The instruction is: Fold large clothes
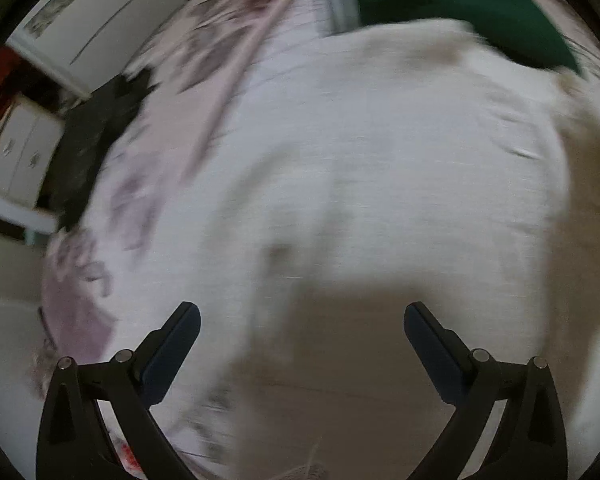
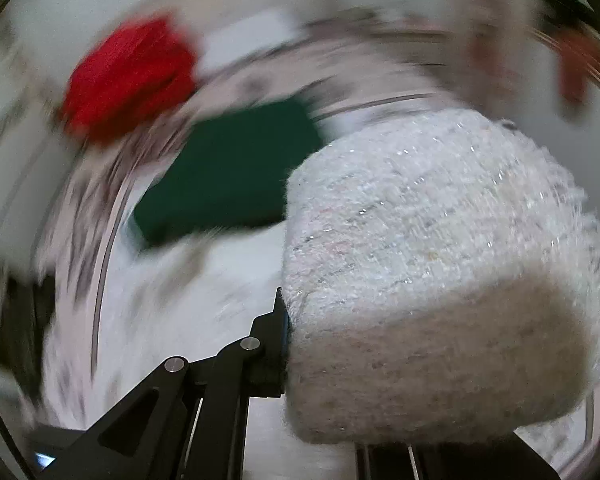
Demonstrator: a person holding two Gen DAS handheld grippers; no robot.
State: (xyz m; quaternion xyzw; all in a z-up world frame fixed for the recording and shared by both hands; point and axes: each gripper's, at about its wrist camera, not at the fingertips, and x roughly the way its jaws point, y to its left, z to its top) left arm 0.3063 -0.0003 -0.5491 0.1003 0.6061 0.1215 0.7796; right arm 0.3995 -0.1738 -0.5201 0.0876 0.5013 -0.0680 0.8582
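Right gripper (image 2: 288, 344) clamped on white garment (image 2: 440, 260) | left gripper (image 1: 302, 344) wide, empty | carry edge across bed (image 1: 148, 208) evenly, avoid bunching.

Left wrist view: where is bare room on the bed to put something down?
Bare floral bedsheet lies between the white fuzzy garment and the black cloth. Crowded at the top, where the green folded cloth borders the garment.

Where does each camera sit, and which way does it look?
Left wrist: on the left gripper, looking down at the white garment on the floral bedsheet; its open fingers show.
Right wrist: on the right gripper, facing across the bed; shut on the white garment, which fills the right.
Shared: the garment, green cloth, bedsheet.
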